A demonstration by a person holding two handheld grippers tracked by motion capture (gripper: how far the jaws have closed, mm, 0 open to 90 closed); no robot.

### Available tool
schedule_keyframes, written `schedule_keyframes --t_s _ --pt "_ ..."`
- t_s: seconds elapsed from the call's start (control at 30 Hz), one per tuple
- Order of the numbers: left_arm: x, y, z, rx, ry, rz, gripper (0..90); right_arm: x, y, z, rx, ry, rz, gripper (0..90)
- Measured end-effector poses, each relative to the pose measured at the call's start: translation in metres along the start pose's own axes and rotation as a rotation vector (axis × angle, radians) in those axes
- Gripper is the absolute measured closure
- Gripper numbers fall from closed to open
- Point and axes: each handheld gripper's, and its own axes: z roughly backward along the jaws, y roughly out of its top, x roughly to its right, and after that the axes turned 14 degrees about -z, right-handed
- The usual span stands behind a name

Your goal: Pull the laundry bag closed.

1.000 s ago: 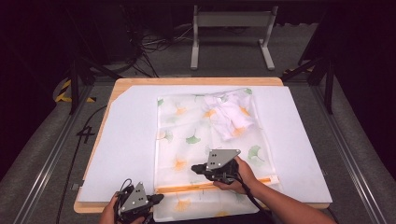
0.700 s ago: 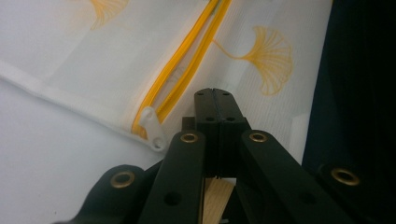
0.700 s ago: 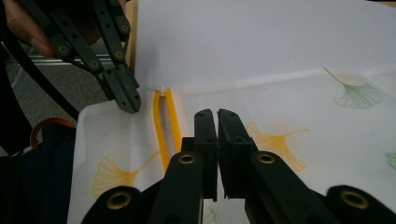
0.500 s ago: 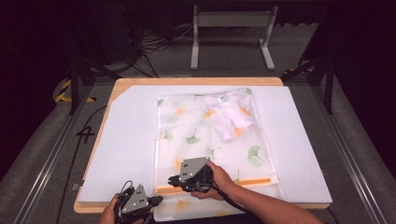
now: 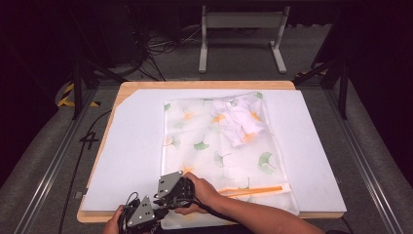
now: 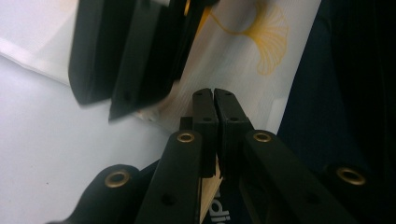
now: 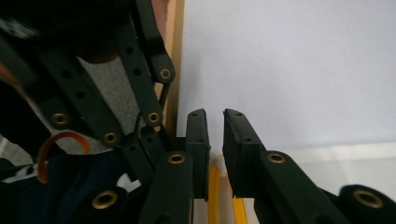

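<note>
While the mesh bag (image 5: 224,146) lies flat on the white board (image 5: 131,146) with a white garment (image 5: 241,122) inside at its far end, I work its near edge, where the orange zipper (image 5: 253,189) runs. My left gripper (image 6: 214,100) sits clenched on the bag's near-left corner, pinning the fabric so the bag cannot slide. My right gripper (image 7: 215,121) is just beside it, at the zipper's left end; its jaws have just been opening, and the orange strip lies between them without being pressed. I judge the zipper run is done and the pull is being released.
</note>
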Motion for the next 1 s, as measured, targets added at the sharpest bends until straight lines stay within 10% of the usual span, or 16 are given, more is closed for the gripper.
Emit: schedule_keyframes --t_s 0.8,1.0 --pt "-0.003 -0.002 0.002 0.014 -0.003 0.009 89.8 0.011 -0.011 0.003 -0.036 -0.070 -0.074 59.9" --pt "-0.004 -0.002 0.002 0.016 -0.006 0.010 89.6 0.014 -0.015 0.007 -0.056 -0.028 -0.066 73.3"
